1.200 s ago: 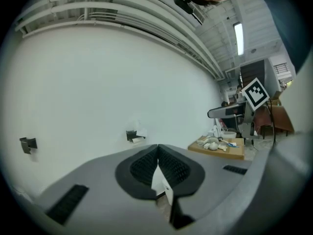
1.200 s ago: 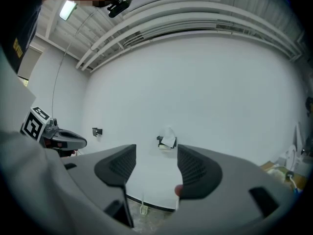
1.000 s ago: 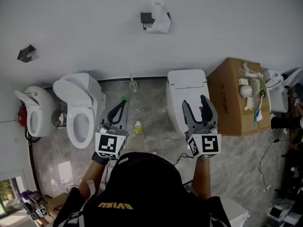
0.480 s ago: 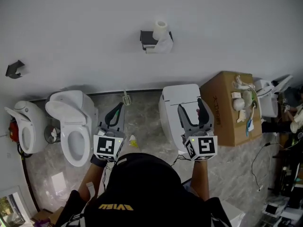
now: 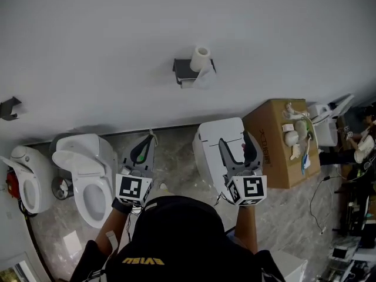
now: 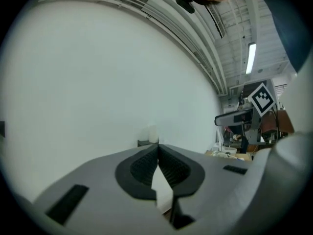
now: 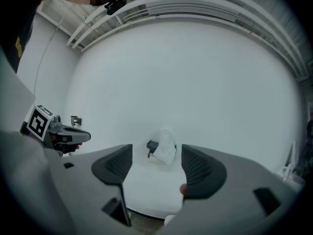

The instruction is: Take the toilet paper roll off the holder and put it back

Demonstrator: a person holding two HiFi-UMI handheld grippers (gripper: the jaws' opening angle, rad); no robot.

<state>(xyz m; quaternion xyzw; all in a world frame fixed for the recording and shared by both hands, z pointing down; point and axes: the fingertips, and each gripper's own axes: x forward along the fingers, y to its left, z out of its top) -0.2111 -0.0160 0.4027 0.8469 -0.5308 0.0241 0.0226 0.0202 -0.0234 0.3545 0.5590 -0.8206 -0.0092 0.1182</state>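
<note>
A white toilet paper roll (image 5: 200, 58) stands upright on a dark holder (image 5: 185, 70) on the white wall, with a loose sheet hanging beside it. Both grippers are held level well short of it, above the floor. My left gripper (image 5: 151, 136) is shut with nothing in it; its view shows the roll (image 6: 153, 133) far off past the closed tips (image 6: 158, 148). My right gripper (image 5: 237, 141) is open over a toilet lid; its jaws have just been opening, with nothing between them. The roll (image 7: 165, 143) and holder (image 7: 153, 145) lie far ahead between its jaws (image 7: 156, 166).
Below the holder a white toilet (image 5: 218, 135) with its lid closed stands against the wall. A toilet (image 5: 88, 168) with an open seat and another fixture (image 5: 22, 170) are at the left. A cardboard box (image 5: 276, 148) with small items sits at the right, beside cables.
Both grippers have moved level toward the wall, and the roll and holder now sit lower and nearer in the head view. The right jaws stand slightly wider apart.
</note>
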